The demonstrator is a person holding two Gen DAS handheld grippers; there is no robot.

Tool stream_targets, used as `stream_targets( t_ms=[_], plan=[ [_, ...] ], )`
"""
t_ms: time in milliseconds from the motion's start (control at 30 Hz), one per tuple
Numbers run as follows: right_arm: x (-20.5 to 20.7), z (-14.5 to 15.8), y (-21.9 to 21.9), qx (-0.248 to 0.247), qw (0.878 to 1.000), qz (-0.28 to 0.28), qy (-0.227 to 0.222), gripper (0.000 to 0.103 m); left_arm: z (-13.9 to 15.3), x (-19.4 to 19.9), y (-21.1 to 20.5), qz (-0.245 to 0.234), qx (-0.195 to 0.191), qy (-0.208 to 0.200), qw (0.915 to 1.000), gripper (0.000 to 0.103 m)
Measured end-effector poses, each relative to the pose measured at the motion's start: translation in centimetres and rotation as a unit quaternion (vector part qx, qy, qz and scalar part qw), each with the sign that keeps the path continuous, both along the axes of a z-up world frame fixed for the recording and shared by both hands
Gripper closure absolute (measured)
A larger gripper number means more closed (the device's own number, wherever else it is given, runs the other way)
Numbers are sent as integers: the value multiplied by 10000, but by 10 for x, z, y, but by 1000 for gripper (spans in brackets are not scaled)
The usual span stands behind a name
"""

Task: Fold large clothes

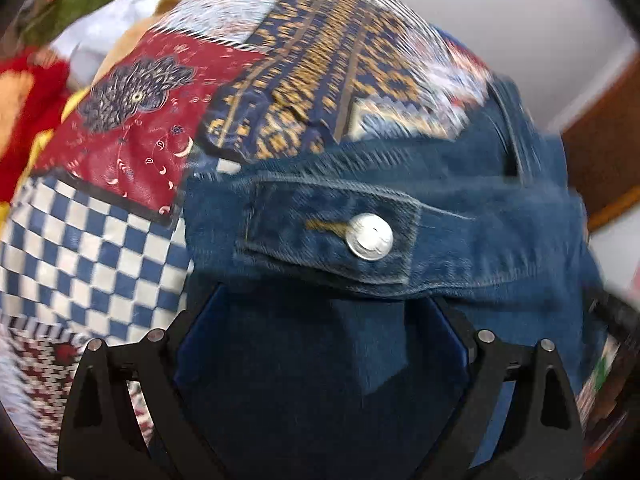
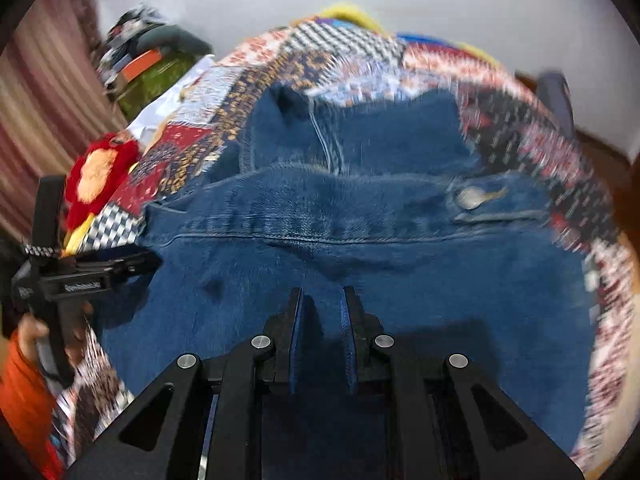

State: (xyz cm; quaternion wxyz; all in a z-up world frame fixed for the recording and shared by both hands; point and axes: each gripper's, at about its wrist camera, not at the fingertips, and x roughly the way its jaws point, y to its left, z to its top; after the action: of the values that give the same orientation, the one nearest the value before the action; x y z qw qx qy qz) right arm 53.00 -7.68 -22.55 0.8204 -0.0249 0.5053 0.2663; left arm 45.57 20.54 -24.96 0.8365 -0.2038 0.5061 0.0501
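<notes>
Covering everything ahead of both tools was one patchwork quilt [image 2: 520, 92], printed in checks and paisley. On it lay one blue denim jacket [image 2: 360, 248], coarse and seamed, with one round metal button [image 1: 369, 236]. The left gripper [image 1: 320, 344] was spread wide, denim between its fingers. The right gripper [image 2: 322, 300] was nearly closed, pinching a denim fold.

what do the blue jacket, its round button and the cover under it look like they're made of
Blue jacket: looks like denim, a matte twill weave with faded seams and contrast stitching.
Round button: apparently metal, silvery and shiny, catching the light.
Cover underneath: seems a printed woven fabric, probably cotton, in patchwork patterns with a flat finish; blur leaves the fibre uncertain.
</notes>
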Motion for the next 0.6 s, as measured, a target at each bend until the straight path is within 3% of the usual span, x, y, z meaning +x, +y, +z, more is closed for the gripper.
stream_targets(
  t_ms=[100,233,333,467,600],
  plan=[
    [7,-10,6,101,9998,-164,-109,90,-3,9,14,456,167,-96,9988,9],
    [28,-12,0,290,9990,-325,-82,90,-4,18,29,677,162,-101,9975,8],
    [39,-11,-8,322,9981,-502,-128,90,4,18,29,764,769,-153,9940,3],
    [41,-6,-14,-698,9890,-975,-867,90,10,14,28,630,1145,-84,9914,3],
    [36,1,-38,-668,9920,-929,-536,90,30,2,30,521,1230,-62,9910,3]
  ],
)
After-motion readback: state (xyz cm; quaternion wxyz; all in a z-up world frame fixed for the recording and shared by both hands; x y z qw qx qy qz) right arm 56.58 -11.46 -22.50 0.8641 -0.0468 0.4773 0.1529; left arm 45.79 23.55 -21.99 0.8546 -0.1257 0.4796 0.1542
